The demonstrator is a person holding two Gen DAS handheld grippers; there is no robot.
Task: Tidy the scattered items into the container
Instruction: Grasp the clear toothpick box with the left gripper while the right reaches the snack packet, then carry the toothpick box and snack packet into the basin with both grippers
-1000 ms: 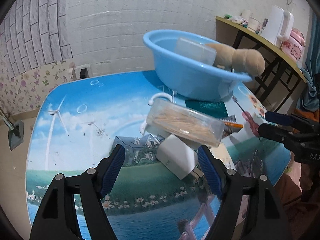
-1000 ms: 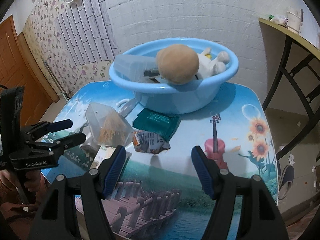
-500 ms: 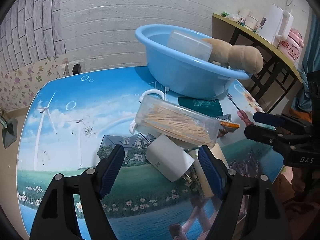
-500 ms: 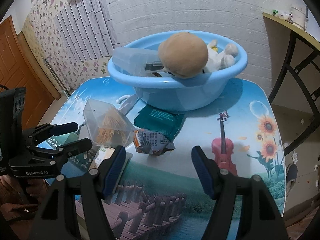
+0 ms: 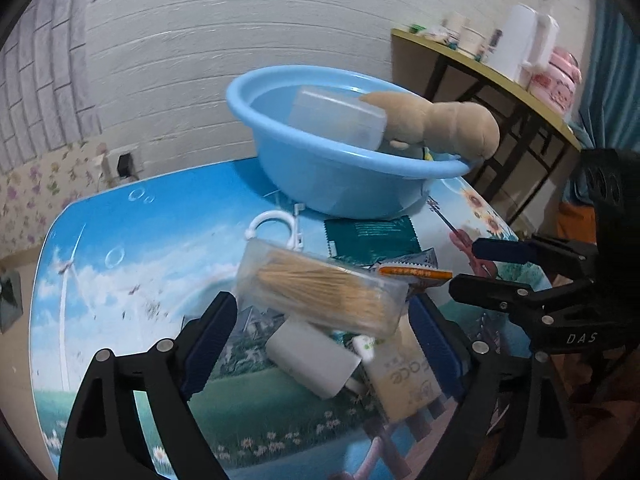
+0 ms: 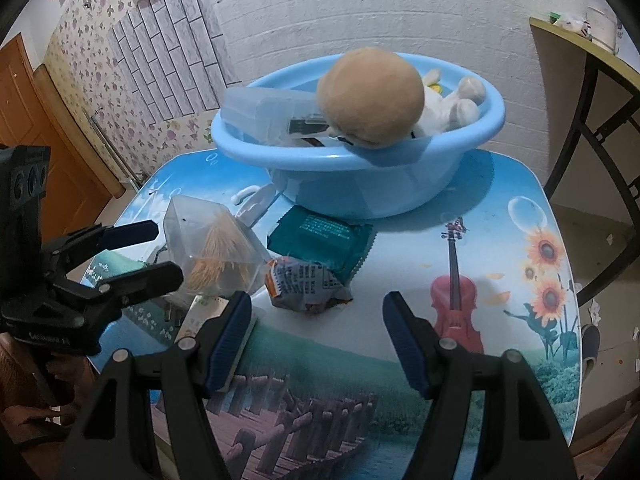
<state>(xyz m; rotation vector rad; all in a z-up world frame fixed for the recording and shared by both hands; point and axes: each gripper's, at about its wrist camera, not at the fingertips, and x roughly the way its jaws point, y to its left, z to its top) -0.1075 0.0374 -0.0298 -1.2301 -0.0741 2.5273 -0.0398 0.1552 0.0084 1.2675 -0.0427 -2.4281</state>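
1. Left wrist view. The left gripper [image 5: 320,332] has just been widening its jaws, and they now stand apart on either side of the clear toothpick box [image 5: 320,290]. The box lies between the blue pads [image 5: 212,332], but neither pad presses on it, so nothing is held. It sits tilted on top of a white charger block [image 5: 310,360], with a beige packet [image 5: 404,380] just beside. The table [image 5: 120,248] carries the whole pile.

2. Same view, farther off. The blue basin [image 5: 320,180] is well beyond the pile. It already holds a clear lidded box [image 5: 336,116] and a plush toy [image 5: 440,124]. A white hook [image 5: 272,224] and a green sachet [image 5: 372,236] lie between the pile and the basin.

3. Right wrist view. The right gripper [image 6: 316,336] hovers with its jaws apart and empty. A crumpled snack wrapper [image 6: 308,284] lies just ahead of it on the table. The toothpick box [image 6: 212,248] is to its left, where the left gripper [image 6: 136,252] brackets it.

4. Step in hand, as I judge it: lining up on the toothpick box, with the grasp not yet made.

5. Next move calls for closing squarely across the box's narrow sides. It is perched and slick, and may slip or drag the charger. Then lift it clear and carry it over the basin rim.
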